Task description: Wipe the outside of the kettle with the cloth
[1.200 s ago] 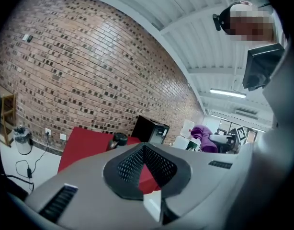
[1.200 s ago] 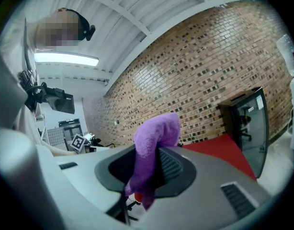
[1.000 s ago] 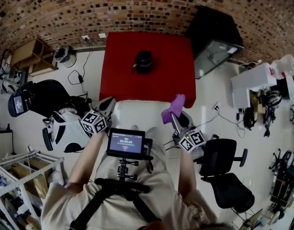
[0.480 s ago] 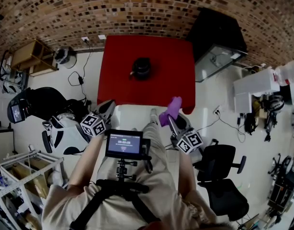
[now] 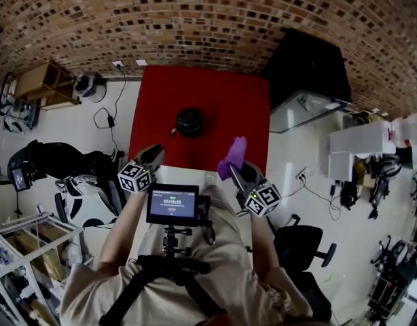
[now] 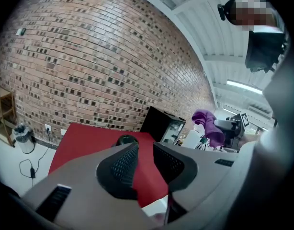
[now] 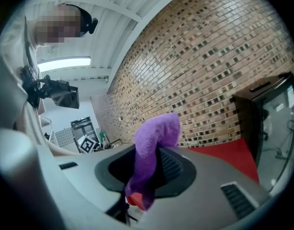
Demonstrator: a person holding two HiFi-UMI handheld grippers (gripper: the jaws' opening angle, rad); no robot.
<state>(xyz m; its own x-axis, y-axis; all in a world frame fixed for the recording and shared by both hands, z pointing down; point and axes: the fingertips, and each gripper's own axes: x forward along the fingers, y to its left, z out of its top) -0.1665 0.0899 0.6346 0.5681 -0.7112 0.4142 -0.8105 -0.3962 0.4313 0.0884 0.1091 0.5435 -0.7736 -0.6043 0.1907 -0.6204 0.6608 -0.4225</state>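
A black kettle (image 5: 189,121) stands near the middle of a red table (image 5: 215,94). In the left gripper view the kettle (image 6: 127,140) shows just above the jaws, still some way ahead. My left gripper (image 5: 153,156) hangs over the table's near left edge; its jaws are opening, with a narrow gap and nothing between them (image 6: 146,152). My right gripper (image 5: 236,170) is shut on a purple cloth (image 5: 232,157) near the table's front right edge. The cloth (image 7: 154,147) stands up out of the jaws and droops forward.
A black cabinet with a glass-fronted box (image 5: 307,73) stands right of the table, against the brick wall. A wooden shelf (image 5: 42,83) and cables lie to the left. A black office chair (image 5: 300,246) is behind my right arm. A small monitor (image 5: 172,204) sits on my chest rig.
The person has walked up to the red table, which now lies closer with the kettle. Both grippers moved forward to its near edge, the cloth still in the right one.
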